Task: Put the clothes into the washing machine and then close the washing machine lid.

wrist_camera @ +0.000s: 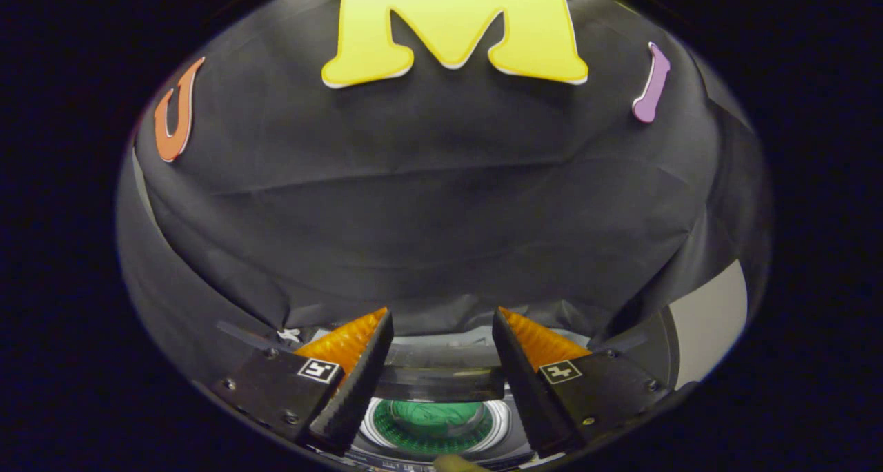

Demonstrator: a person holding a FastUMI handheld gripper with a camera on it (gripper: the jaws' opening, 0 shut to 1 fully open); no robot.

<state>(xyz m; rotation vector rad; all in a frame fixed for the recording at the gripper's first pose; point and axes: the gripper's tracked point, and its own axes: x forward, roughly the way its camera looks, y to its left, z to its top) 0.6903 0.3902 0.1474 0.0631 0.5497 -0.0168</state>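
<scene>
1. The washing machine (441,417) sits below the gripper (441,334), its round drum opening showing green inside; the dark lid (441,382) stands raised across it.
2. The lid-closing step seems next, calling for a push down on the lid.
3. The fingers stand wide apart, holding nothing.

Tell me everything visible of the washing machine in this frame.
The washing machine sits low between and below the open gripper fingers. Its round opening has a shiny metal-looking rim; inside it looks green, though what that is can't be told. A dark, glossy curved lid stands raised behind the opening, so the machine is open. The fingers touch nothing.
</scene>
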